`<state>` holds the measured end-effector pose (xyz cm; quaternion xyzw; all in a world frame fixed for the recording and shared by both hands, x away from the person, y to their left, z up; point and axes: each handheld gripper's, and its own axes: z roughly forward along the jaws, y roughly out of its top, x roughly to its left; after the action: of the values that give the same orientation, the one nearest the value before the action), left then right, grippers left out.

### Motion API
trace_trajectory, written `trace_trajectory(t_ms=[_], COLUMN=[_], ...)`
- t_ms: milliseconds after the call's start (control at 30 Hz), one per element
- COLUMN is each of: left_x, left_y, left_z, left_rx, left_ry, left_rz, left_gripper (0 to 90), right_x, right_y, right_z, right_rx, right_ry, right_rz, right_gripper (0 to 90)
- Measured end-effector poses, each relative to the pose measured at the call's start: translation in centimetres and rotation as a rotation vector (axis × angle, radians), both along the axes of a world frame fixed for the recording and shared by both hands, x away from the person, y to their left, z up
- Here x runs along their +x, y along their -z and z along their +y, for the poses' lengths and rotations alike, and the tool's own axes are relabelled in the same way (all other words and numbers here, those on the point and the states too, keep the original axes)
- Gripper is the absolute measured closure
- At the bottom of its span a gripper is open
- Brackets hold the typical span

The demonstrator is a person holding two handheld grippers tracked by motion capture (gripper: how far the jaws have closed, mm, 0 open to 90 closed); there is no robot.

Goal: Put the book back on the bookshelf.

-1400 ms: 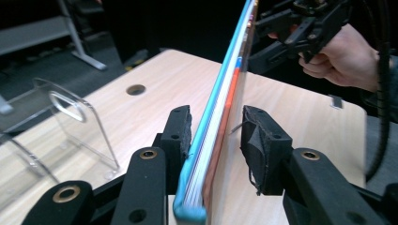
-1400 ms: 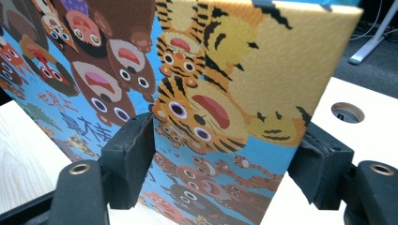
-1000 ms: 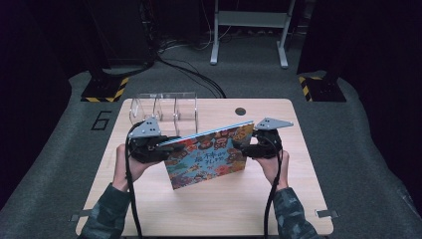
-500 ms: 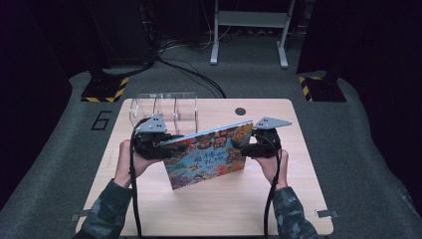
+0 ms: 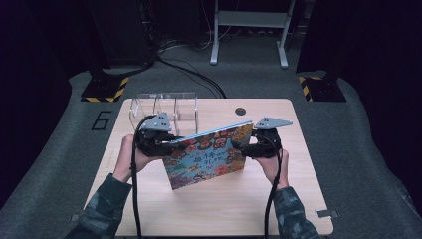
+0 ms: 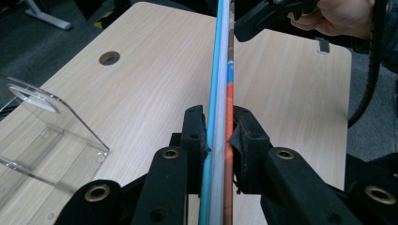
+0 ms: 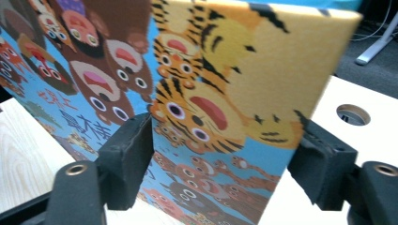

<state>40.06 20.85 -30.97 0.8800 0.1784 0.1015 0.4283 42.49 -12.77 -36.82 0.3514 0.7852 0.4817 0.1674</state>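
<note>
Above the table's (image 5: pixel 298 209) middle, we keep our left gripper (image 6: pixel 219 136) clamped on the unmoved picture book (image 5: pixel 209 157); right gripper's (image 7: pixel 225 164) fingers stand apart.

Both forearms are showing camouflage-patterned sleeves in dark green and grey, cuffs ending at the wrists. Left tongs (image 5: pixel 171 144) are presenting as matte black moulded bodies, topped by a grey three-cornered plate with small holes; right tongs (image 5: pixel 244 145) are wearing the same plate. A black cable is trailing from each unit along the sleeve. In the gripper views, the jaws are showing black blocky pads and brass-coloured screw eyelets set into the arms.
</note>
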Motion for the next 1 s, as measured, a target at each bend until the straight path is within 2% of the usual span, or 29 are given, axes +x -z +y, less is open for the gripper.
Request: trace_trajectory(t_ms=[100,133,167,200,233,367,400,433,467,567,600,633,700,733,800,867,933,967,1000], left_x=[0.0,0.0,0.1,0.2,0.2,0.3,0.3,0.4,0.4,0.5,0.5,0.6,0.6,0.6,0.6,0.6,0.6,0.5,0.5], left_y=[0.0,0.0,0.0,0.0,0.0,0.1,0.1,0.1,0.2,0.2,0.3,0.4,0.6,0.6,0.6,0.7,0.6,0.7,0.6], left_z=[0.0,0.0,0.0,0.0,0.0,0.1,0.2,0.3,0.2,-0.1,-0.4,-0.7,-1.2,-1.2,-1.1,-1.0,-1.1,-1.2,-1.1], left_rx=[-0.001,-0.001,0.001,-0.005,-0.005,-0.022,-0.026,-0.022,-0.03,0.003,0.022,0.066,0.082,0.08,0.074,0.062,0.073,0.069,0.074], left_ry=[0.006,0.003,0.011,0.008,0.008,0.002,0.002,0.016,0.01,0.029,0.029,0.042,0.043,0.041,0.05,0.047,0.054,0.045,0.055], left_rz=[0.006,0.003,0.011,0.004,0.004,0.019,0.021,0.034,0.029,0.039,0.051,0.057,0.058,0.048,0.053,0.058,0.051,0.046,0.056], left_gripper=[77.9,78.2,78.2,78.2,78.3,77.8,77.3,77.3,77.1,76.4,76.1,75.7,78.1,78.1,79.0,79.5,79.8,79.9,80.1], right_x=[-0.2,-0.5,-0.5,-0.9,-0.9,-2.1,-2.6,-2.6,-2.9,-3.3,-3.5,-3.6,-3.7,-3.7,-3.8,-3.8,-3.7,-3.7,-3.6], right_y=[0.4,1.2,1.2,2.4,2.4,5.6,7.5,7.5,8.5,11.8,12.4,13.2,15.1,15.1,15.8,15.7,15.8,15.9,15.9], right_z=[-0.6,-1.6,-1.6,-2.8,-2.8,-5.0,-6.1,-6.1,-6.5,-7.6,-7.7,-7.7,-8.0,-8.0,-8.1,-7.9,-7.8,-7.9,-7.9], right_rx=[-0.005,0.002,0.002,0.01,0.01,-0.025,-0.014,-0.014,-0.03,-0.06,-0.067,-0.084,-0.155,-0.155,-0.192,-0.197,-0.202,-0.198,-0.202], right_ry=[0.018,0.055,0.055,0.092,0.092,0.177,0.212,0.212,0.234,0.298,0.316,0.342,0.393,0.393,0.422,0.437,0.442,0.443,0.439], right_rz=[0.001,0.015,0.015,0.027,0.027,0.047,0.082,0.082,0.098,0.157,0.169,0.174,0.19,0.19,0.189,0.163,0.177,0.167,0.169], right_gripper=[19.5,16.5,16.5,15.0,15.0,16.9,16.8,16.8,16.8,15.3,15.3,15.5,13.9,13.9,12.8,12.4,11.3,11.3,11.3])
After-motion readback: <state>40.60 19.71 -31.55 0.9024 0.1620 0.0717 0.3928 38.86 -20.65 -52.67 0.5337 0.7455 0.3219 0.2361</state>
